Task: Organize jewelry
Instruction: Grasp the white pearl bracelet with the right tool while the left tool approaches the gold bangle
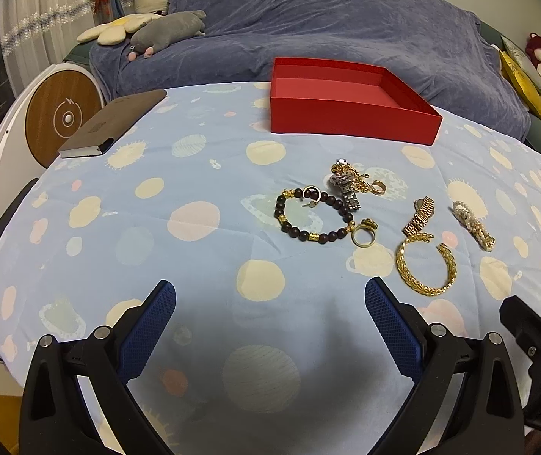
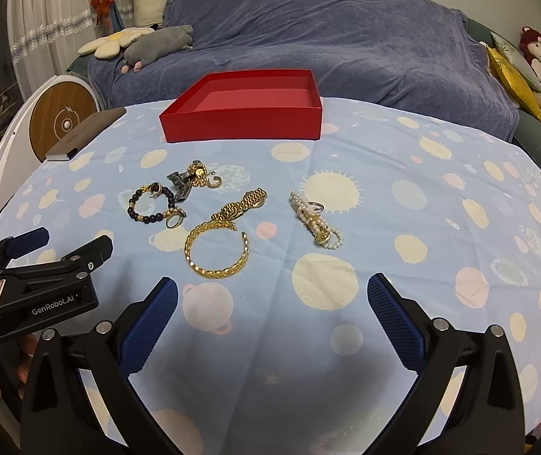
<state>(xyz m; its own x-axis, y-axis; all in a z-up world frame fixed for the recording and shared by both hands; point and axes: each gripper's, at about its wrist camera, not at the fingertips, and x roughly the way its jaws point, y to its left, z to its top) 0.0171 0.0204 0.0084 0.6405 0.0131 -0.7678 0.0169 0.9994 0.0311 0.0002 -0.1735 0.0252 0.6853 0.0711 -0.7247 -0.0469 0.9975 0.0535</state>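
- The red box sits empty at 12 o'clock; nothing is sorted yet.
- Your left gripper and right gripper hover spread wide, holding nothing.
- Judged next: descend on the gold bangle, 11 o'clock.

Dim warm indoor light, overhead and soft. Both views show heavy fisheye bending with black vignette at the corners. Broad soft shadow on the pale blue dotted tablecloth just ahead of the left gripper; same under the right gripper. Small glints on the gold braided open bangle. Centre fairly sharp; the blue-covered sofa and edges look soft and slightly noisy. Open red cardboard box reads saturated, evenly lit.
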